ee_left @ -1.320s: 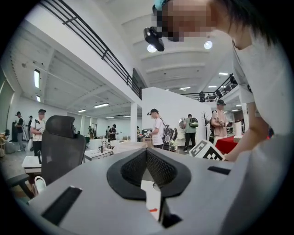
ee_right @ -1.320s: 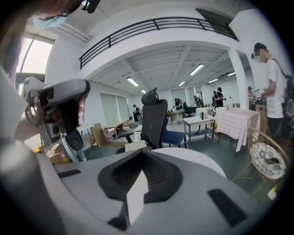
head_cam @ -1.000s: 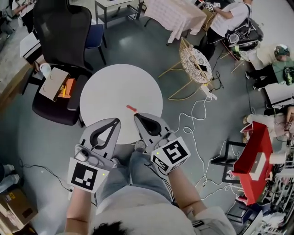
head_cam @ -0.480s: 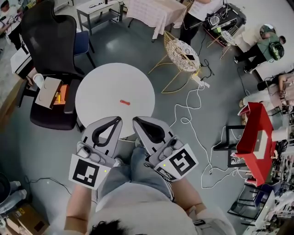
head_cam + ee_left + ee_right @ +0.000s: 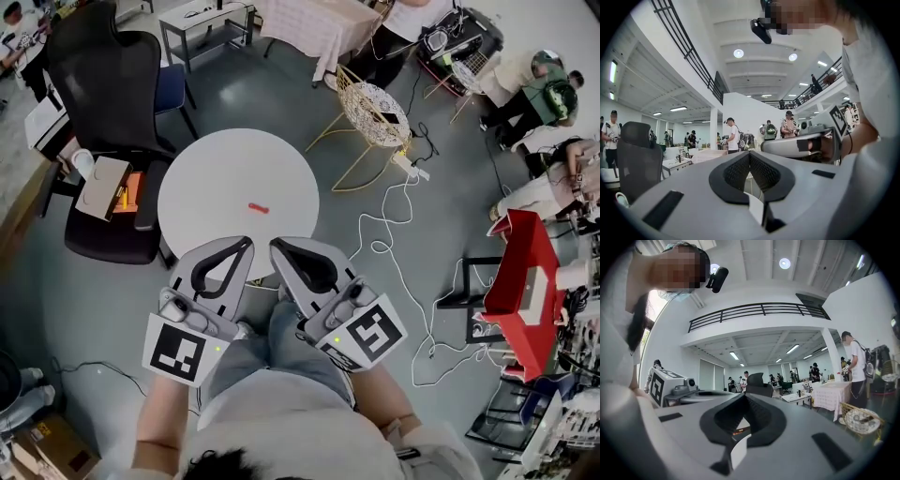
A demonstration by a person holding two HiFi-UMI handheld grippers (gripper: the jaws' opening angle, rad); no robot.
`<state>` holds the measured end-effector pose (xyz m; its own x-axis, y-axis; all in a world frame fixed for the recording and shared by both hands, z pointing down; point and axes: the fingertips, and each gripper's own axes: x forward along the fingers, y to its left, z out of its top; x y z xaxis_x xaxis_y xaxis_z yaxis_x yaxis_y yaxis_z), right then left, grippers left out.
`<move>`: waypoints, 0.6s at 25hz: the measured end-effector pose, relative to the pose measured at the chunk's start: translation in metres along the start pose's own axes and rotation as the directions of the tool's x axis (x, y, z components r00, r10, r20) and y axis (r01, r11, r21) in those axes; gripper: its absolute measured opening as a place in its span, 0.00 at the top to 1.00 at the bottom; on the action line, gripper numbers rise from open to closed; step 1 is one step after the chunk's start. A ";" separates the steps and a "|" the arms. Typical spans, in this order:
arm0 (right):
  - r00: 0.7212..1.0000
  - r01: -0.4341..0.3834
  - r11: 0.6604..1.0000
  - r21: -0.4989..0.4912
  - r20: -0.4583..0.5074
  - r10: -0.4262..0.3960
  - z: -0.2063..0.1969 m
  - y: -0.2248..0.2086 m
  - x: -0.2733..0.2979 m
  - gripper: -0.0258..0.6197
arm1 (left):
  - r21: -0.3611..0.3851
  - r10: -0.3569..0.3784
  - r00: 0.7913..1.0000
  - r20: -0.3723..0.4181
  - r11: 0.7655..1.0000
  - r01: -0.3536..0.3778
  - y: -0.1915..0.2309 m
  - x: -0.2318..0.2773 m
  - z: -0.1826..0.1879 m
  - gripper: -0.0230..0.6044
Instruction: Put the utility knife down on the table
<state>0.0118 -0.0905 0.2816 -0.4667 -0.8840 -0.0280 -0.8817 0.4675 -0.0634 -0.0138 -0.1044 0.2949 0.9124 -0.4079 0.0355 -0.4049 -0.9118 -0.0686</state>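
Note:
The utility knife [image 5: 258,208], small and red-orange, lies alone near the middle of the round white table [image 5: 206,178] in the head view. Both grippers hang over the person's lap, short of the table's near edge. My left gripper [image 5: 245,243] has its jaws shut together with nothing between them, as the left gripper view [image 5: 750,153] also shows. Beside it, my right gripper [image 5: 276,247] is likewise shut and holds nothing [image 5: 743,396]. A thin orange sliver shows through the right gripper's jaw opening in its own view.
A black office chair [image 5: 108,75] with a cardboard box [image 5: 103,186] on its seat stands left of the table. A gold wire chair [image 5: 375,114] and white cables [image 5: 394,246] are to the right. A red cart [image 5: 523,281] stands further right. People stand at the room's edges.
The head view has shifted a little, so the table and knife sit further left and higher in frame. Both grippers stay shut over the lap. The knife has not moved on the table.

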 end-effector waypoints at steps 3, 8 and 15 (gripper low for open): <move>1.000 -0.006 1.000 -0.005 0.004 0.006 0.003 0.001 0.001 0.95 | -0.003 0.007 1.000 0.006 1.000 -0.007 0.001 -0.001 0.003 0.95; 1.000 -0.008 1.000 -0.006 0.002 0.008 0.004 0.003 0.001 0.95 | -0.001 0.004 1.000 0.012 1.000 -0.004 -0.001 -0.003 0.005 0.95; 1.000 -0.004 1.000 -0.005 0.004 0.004 0.001 0.010 -0.001 0.95 | -0.011 0.002 1.000 0.016 1.000 -0.002 -0.003 -0.009 0.002 0.95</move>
